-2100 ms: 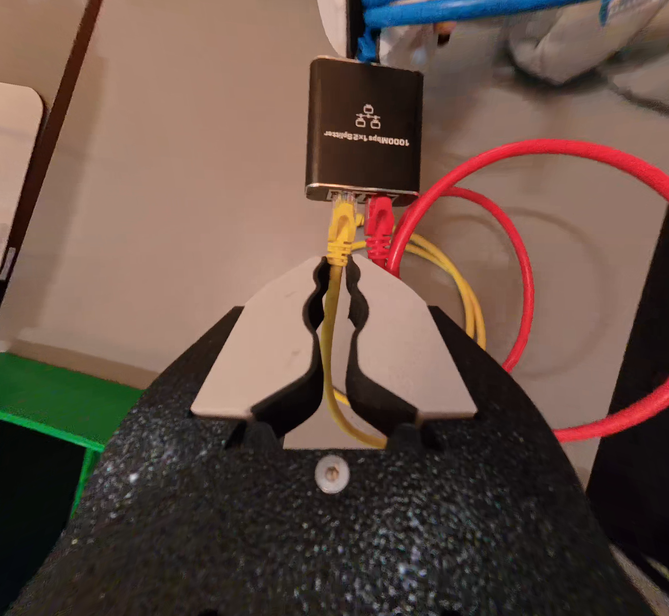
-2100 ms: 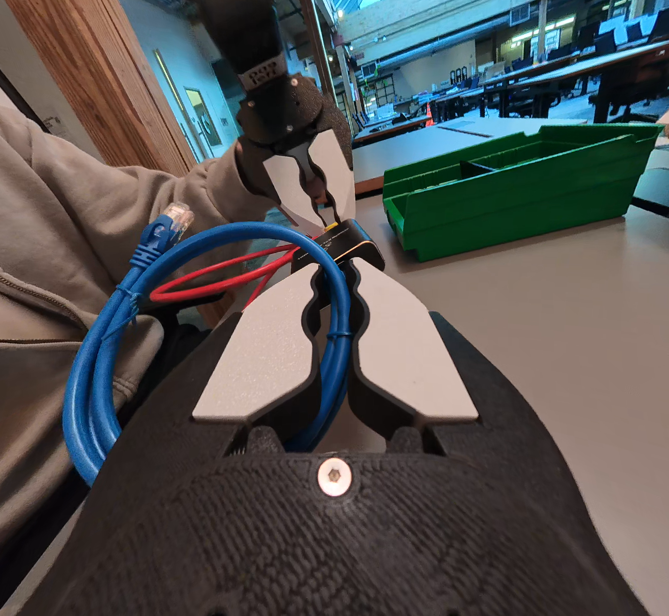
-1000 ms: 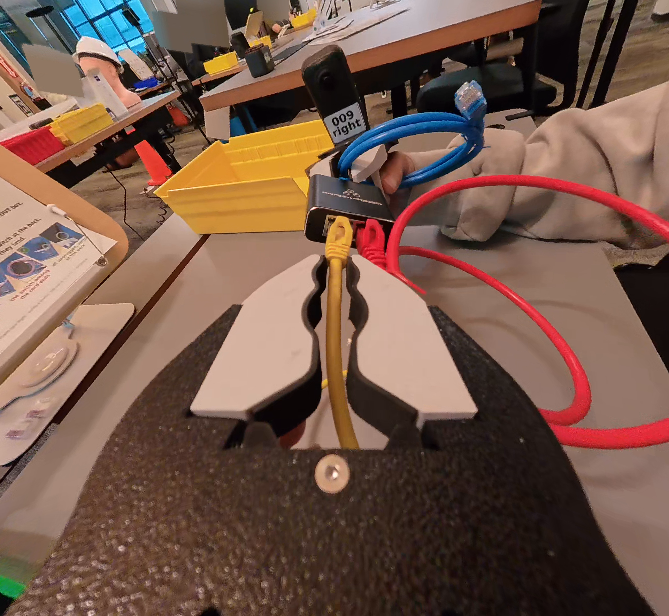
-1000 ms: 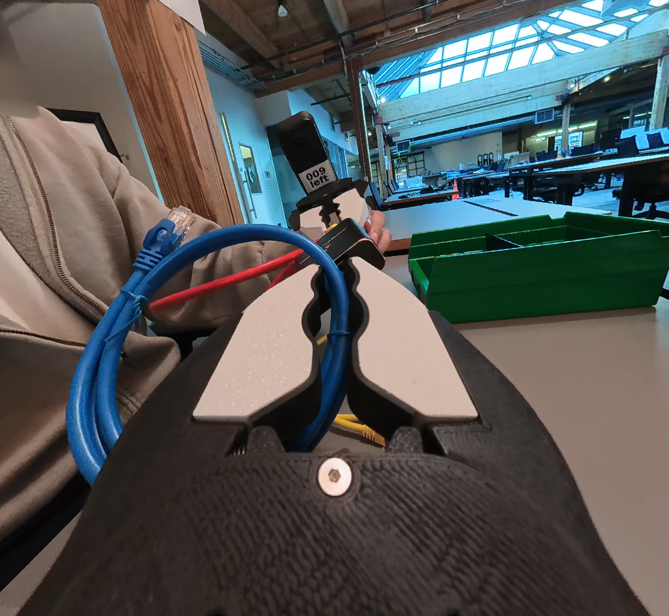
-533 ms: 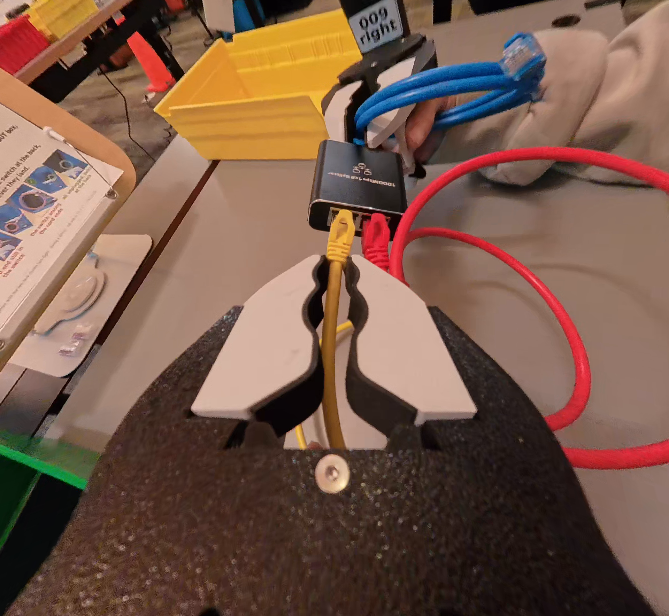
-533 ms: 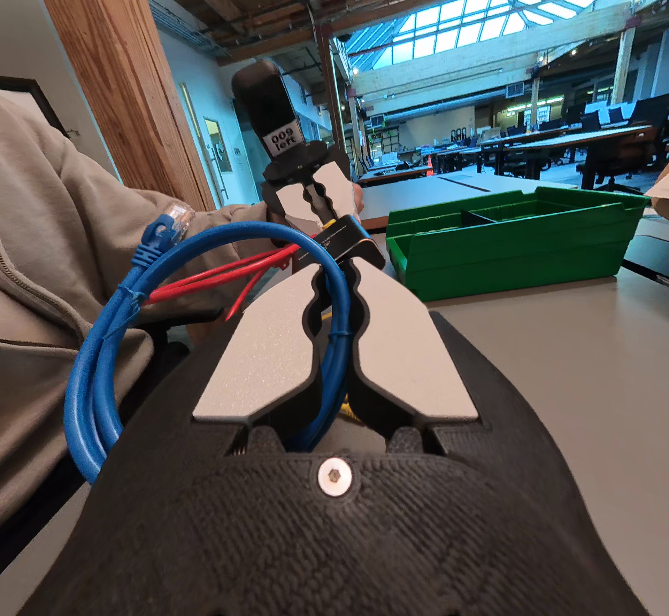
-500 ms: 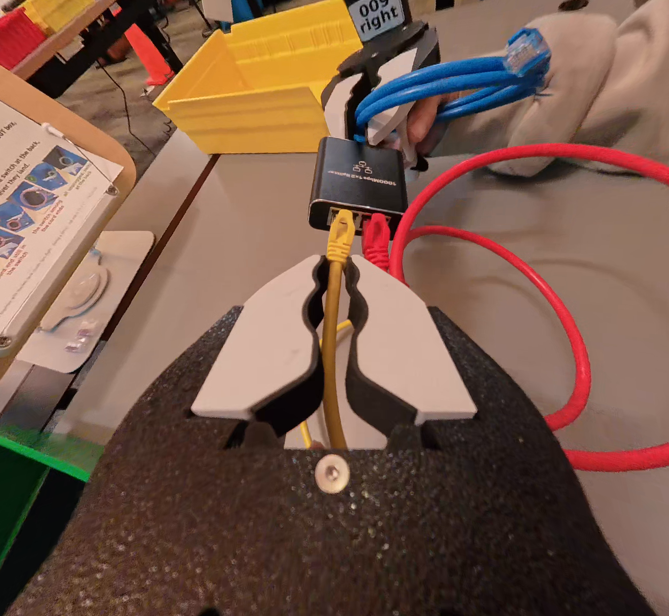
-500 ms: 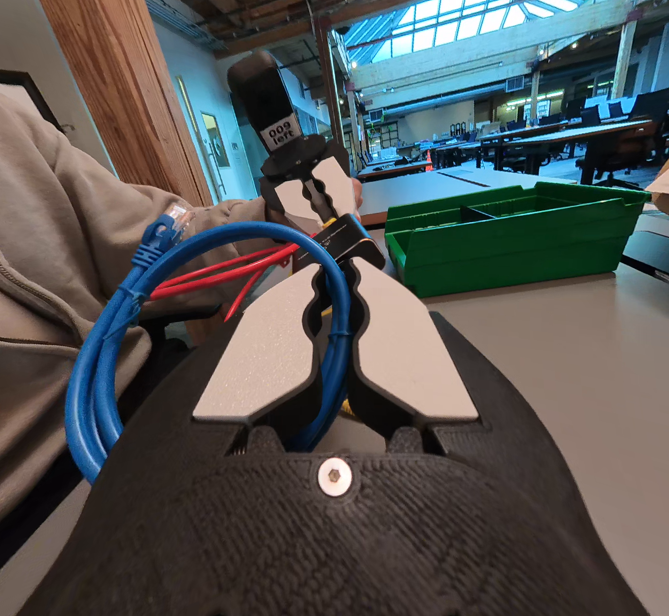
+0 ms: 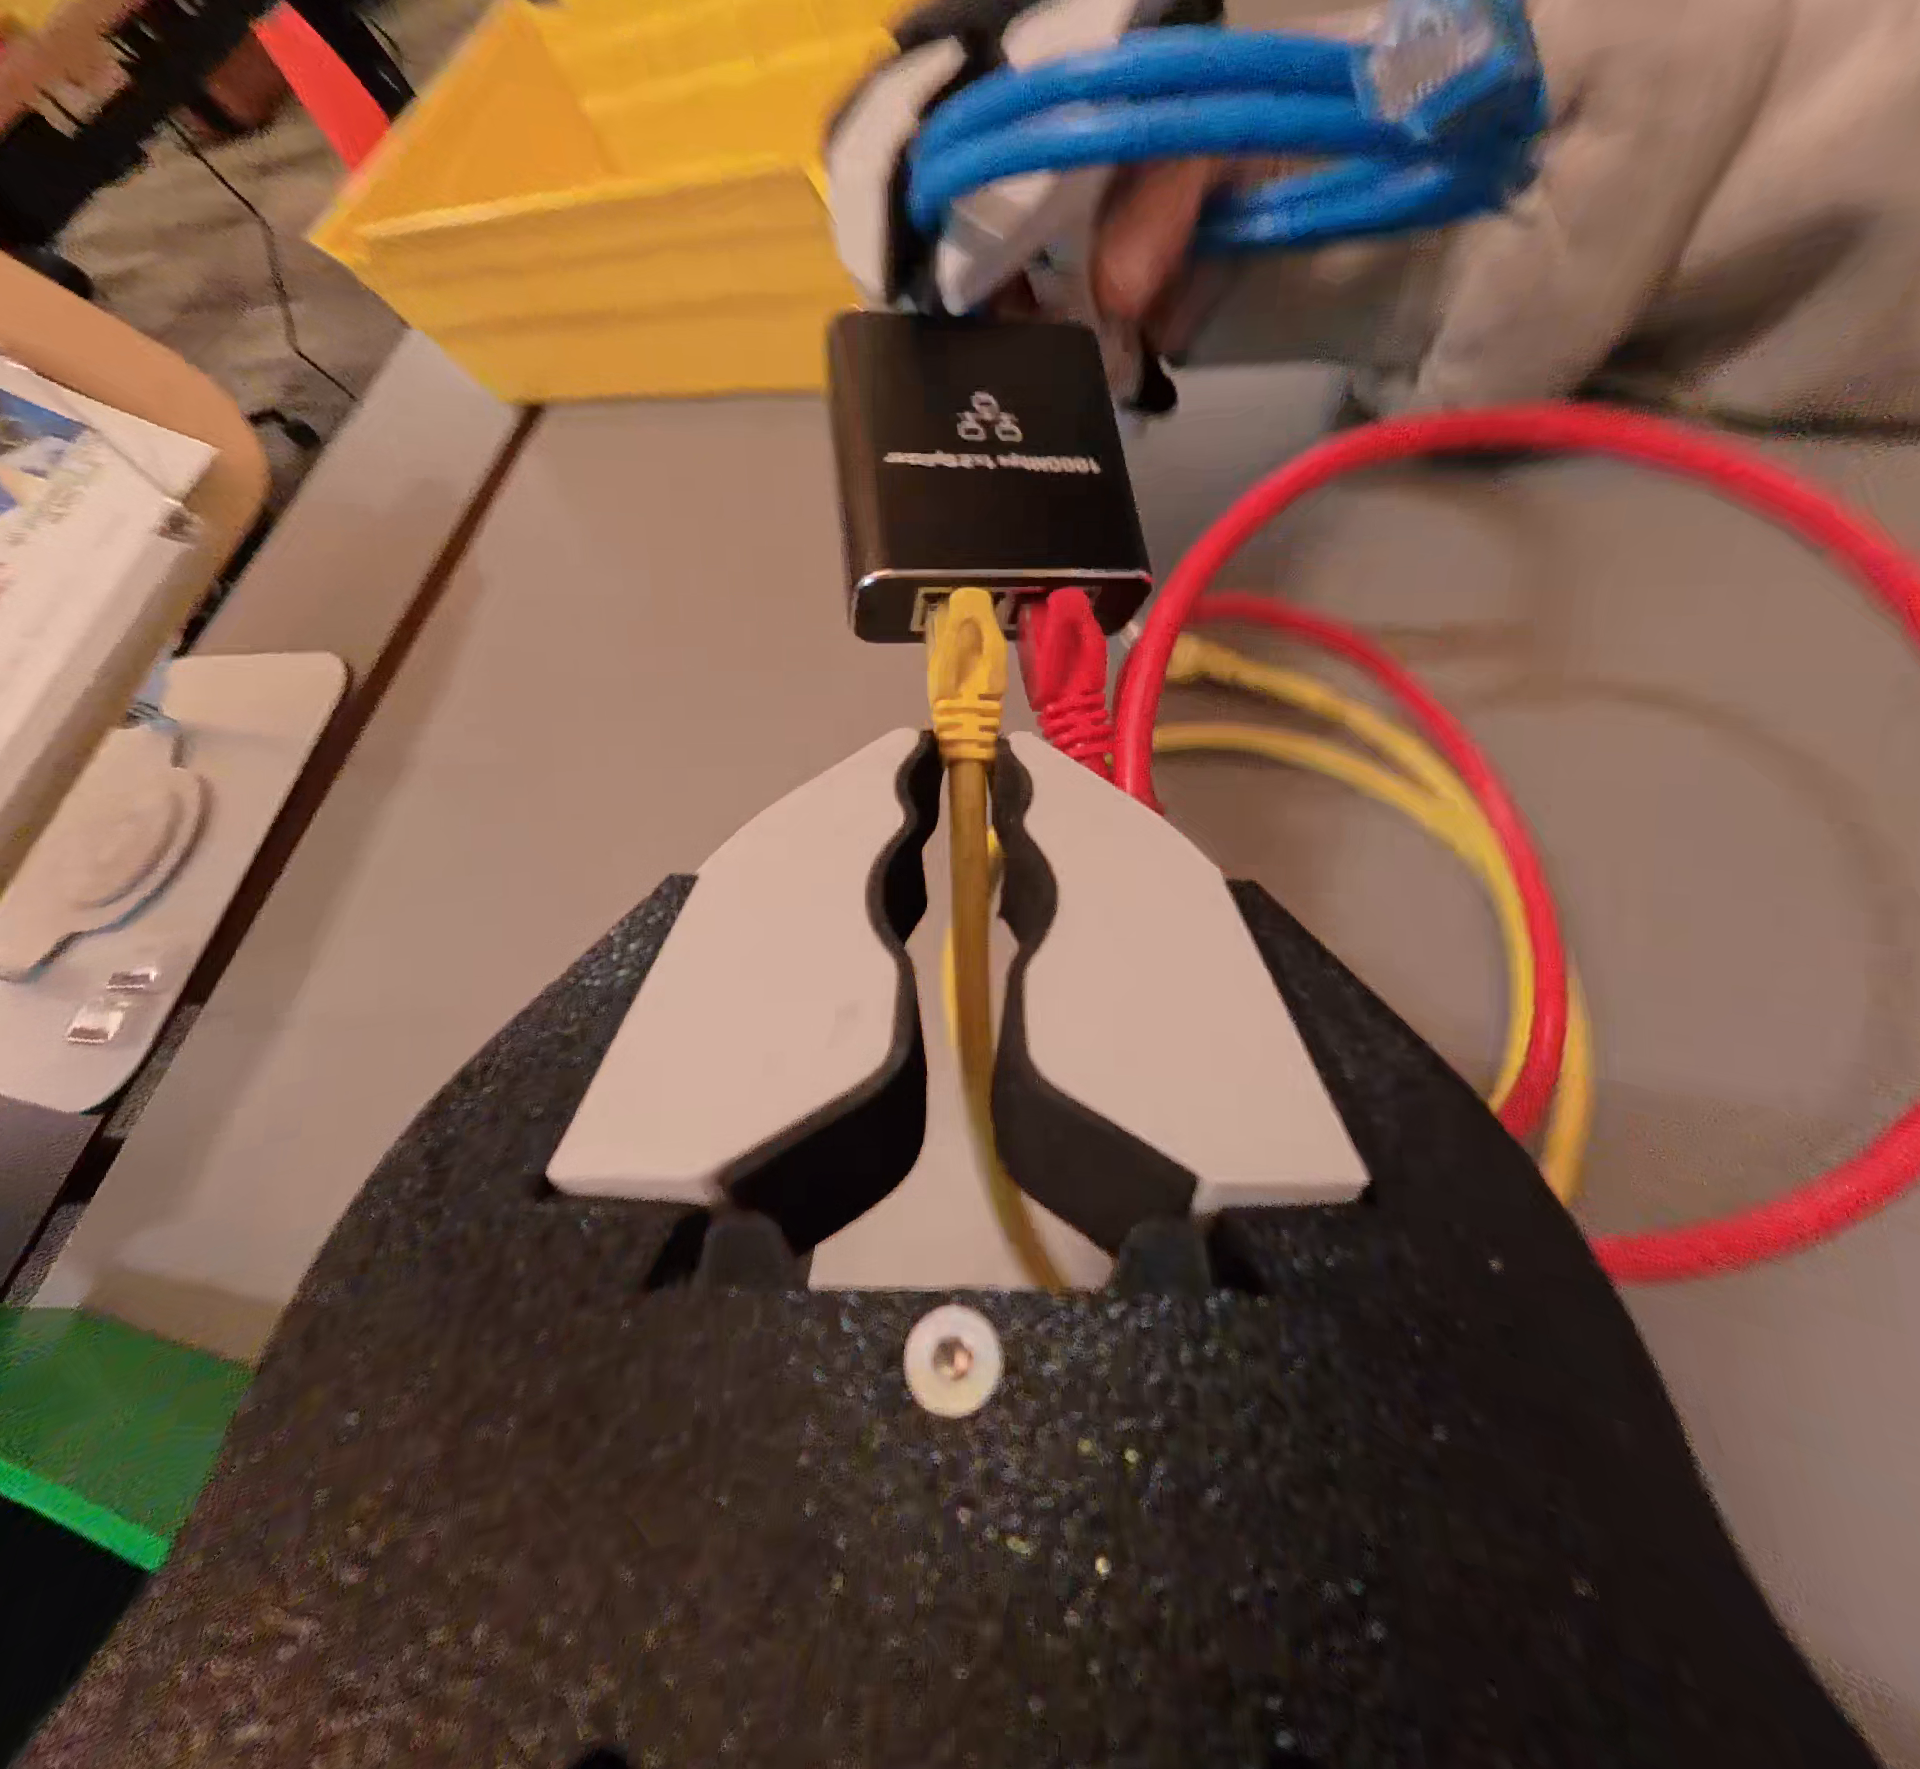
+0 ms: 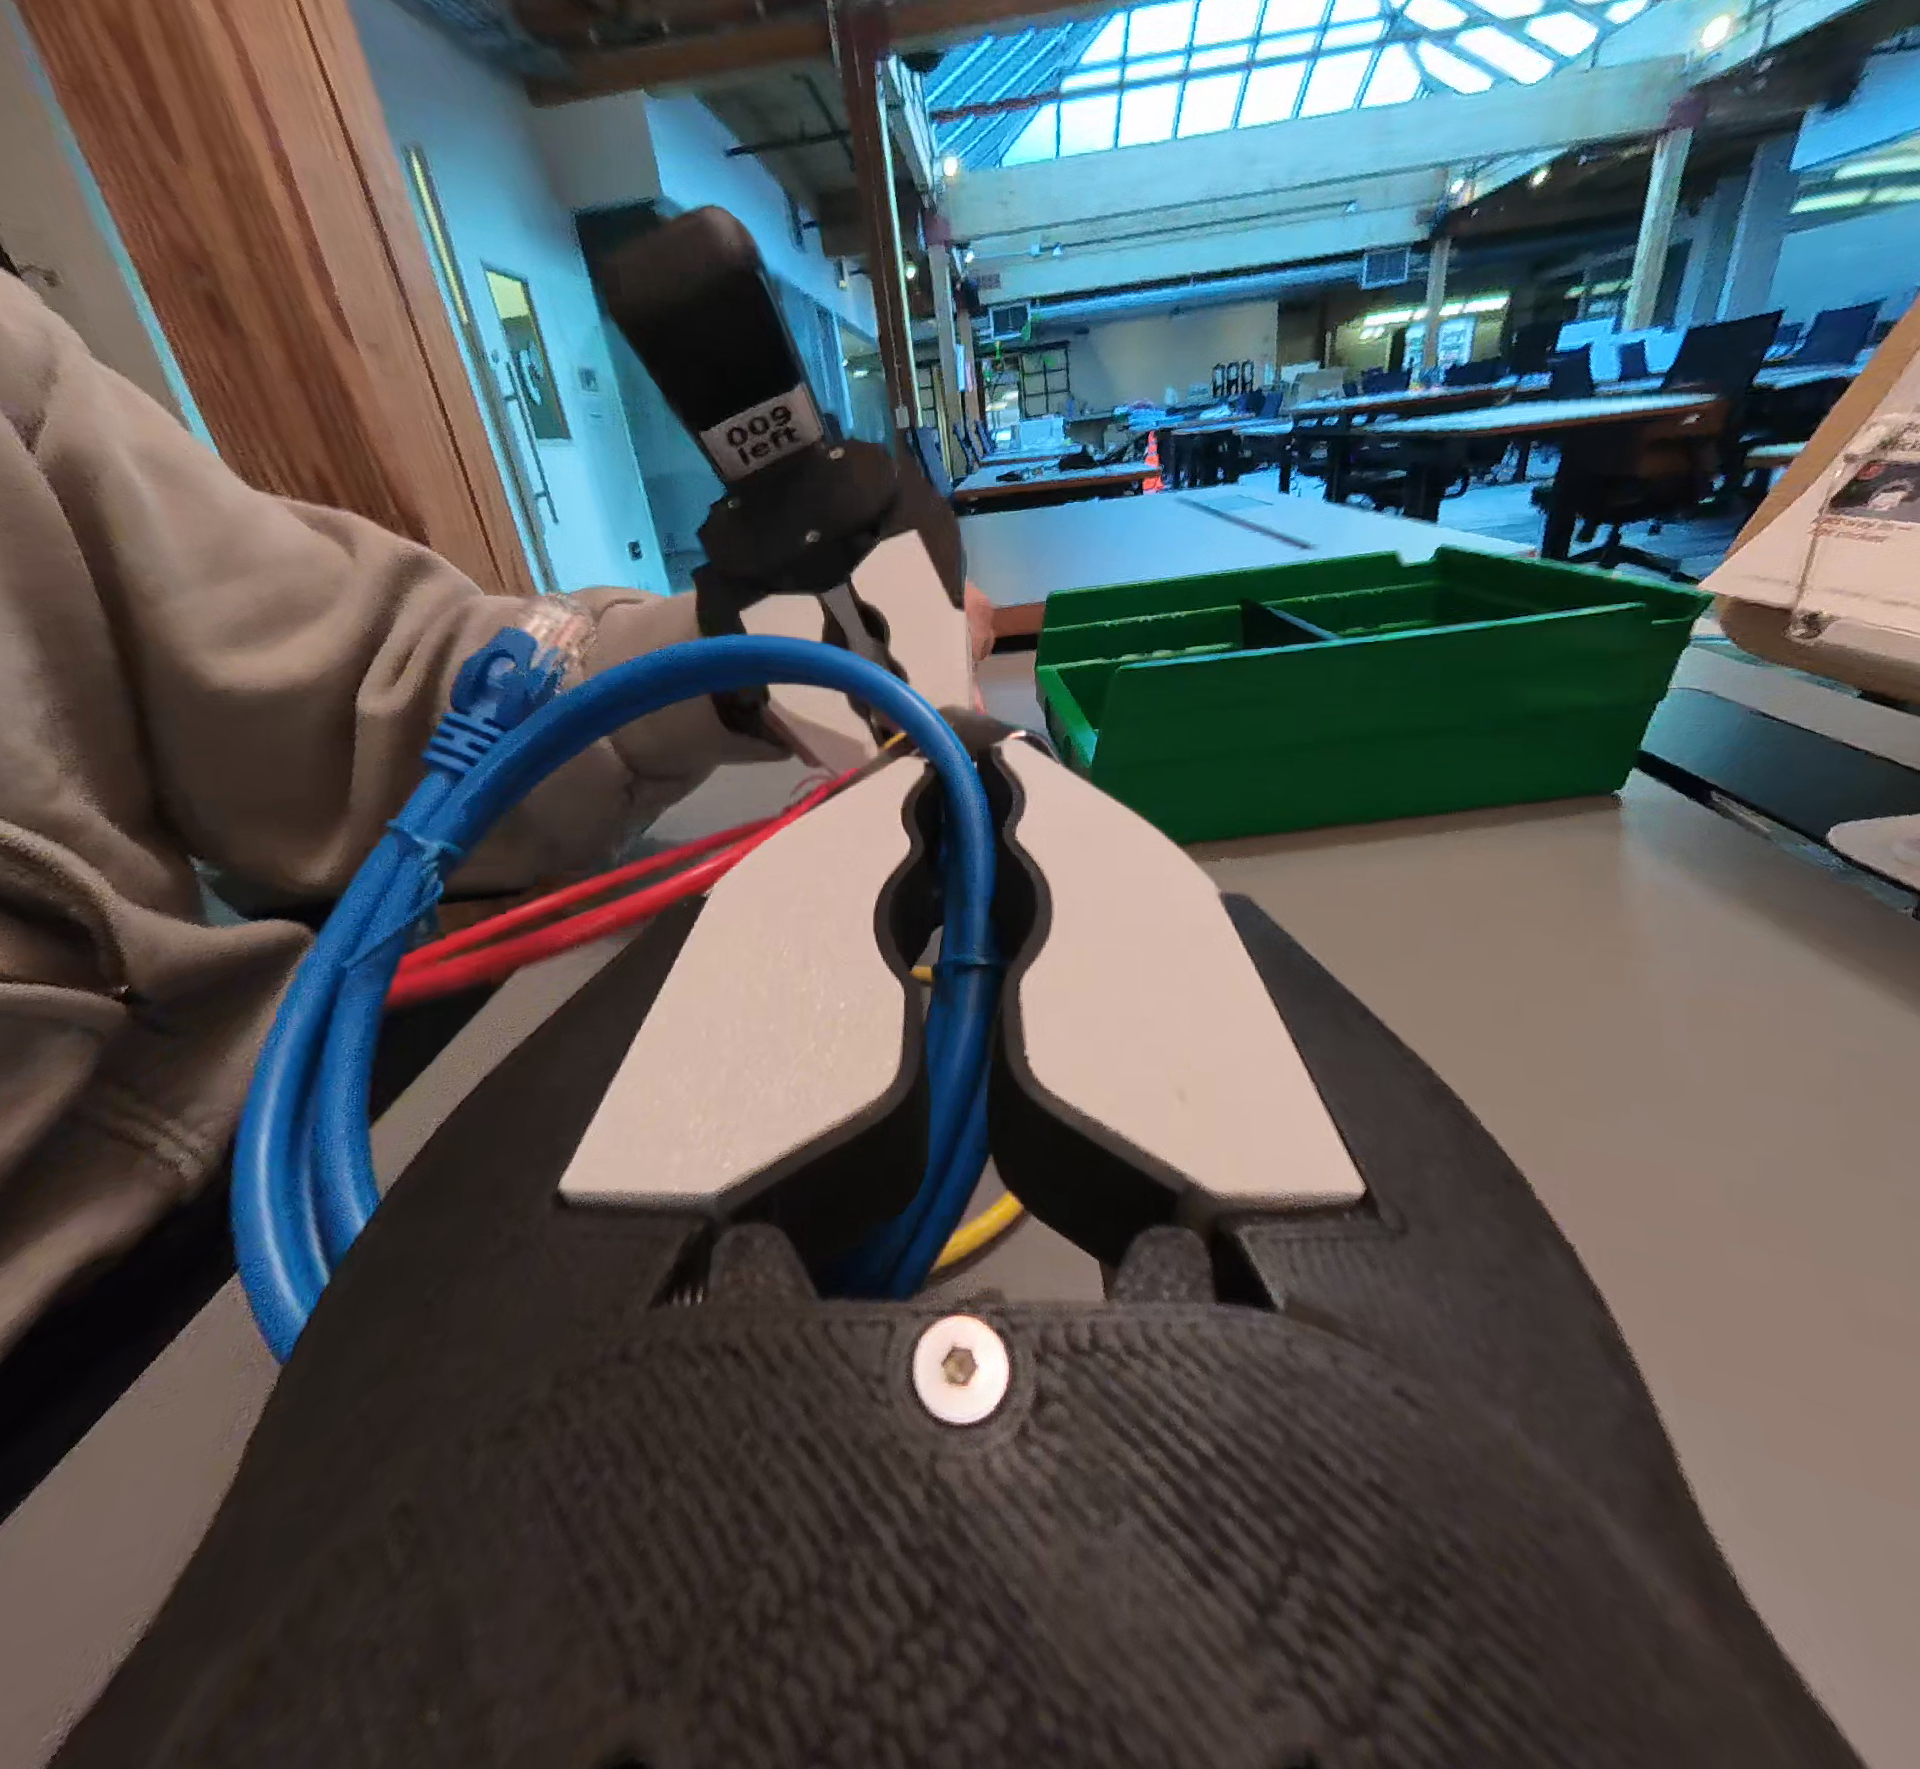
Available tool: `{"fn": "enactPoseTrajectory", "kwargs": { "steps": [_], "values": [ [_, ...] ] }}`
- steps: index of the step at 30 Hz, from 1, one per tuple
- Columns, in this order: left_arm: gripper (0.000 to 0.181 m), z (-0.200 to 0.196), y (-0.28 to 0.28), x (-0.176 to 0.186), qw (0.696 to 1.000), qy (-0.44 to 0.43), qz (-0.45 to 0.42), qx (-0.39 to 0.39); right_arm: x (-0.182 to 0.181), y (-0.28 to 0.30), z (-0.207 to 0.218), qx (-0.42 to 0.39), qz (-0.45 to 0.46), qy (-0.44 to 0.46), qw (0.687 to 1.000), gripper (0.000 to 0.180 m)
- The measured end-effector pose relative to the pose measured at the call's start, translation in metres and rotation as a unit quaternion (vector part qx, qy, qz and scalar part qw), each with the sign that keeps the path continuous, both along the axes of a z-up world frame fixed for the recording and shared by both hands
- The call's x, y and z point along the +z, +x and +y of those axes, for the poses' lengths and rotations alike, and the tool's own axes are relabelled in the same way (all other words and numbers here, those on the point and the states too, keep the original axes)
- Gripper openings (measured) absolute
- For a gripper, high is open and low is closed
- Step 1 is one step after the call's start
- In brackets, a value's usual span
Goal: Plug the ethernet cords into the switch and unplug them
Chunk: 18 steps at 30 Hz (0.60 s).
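On a grey table (image 10: 1558, 1044) in a skylit, timber-beamed workshop, one black switch (image 9: 987, 462) carries three cords. The left gripper (image 9: 964, 763) is clamped on the yellow cord (image 9: 968, 888) just below the switch, beside the plugged red cord (image 9: 1070, 670); the right gripper (image 10: 961, 774) pinches the coiled blue cord (image 10: 312, 1044) behind the switch. Two bins flank the switch, one yellow bin (image 9: 623, 161) and one green bin (image 10: 1351, 691).

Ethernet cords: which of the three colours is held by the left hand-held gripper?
The yellow cord: it runs between the left hand-held gripper fingers into the switch. The red cord is plugged beside it, ungripped; the blue cord sits in the right hand-held gripper.
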State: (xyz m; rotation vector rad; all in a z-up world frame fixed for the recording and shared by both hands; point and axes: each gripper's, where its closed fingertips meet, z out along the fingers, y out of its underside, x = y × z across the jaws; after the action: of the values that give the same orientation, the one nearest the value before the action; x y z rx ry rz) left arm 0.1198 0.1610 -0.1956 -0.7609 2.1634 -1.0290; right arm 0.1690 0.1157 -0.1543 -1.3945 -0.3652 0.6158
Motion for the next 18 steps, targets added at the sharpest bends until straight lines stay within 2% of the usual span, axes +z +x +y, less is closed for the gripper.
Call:
{"fn": "enactPoseTrajectory", "kwargs": {
  "steps": [3,14,18],
  "values": [
    [0.008,0.003,0.002,0.016,0.999,-0.038,-0.004,0.004,0.005,0.001,-0.001,-0.011,-0.007,0.022,1.000,0.008],
    [0.008,0.007,-0.005,0.024,0.988,-0.134,0.078,-0.022,-0.004,-0.010,-0.002,0.009,-0.049,0.023,0.999,0.018],
    [0.008,0.007,-0.005,0.035,0.987,-0.138,0.074,-0.035,0.001,-0.005,-0.005,-0.001,-0.045,0.043,0.998,0.020]
  ]
}}
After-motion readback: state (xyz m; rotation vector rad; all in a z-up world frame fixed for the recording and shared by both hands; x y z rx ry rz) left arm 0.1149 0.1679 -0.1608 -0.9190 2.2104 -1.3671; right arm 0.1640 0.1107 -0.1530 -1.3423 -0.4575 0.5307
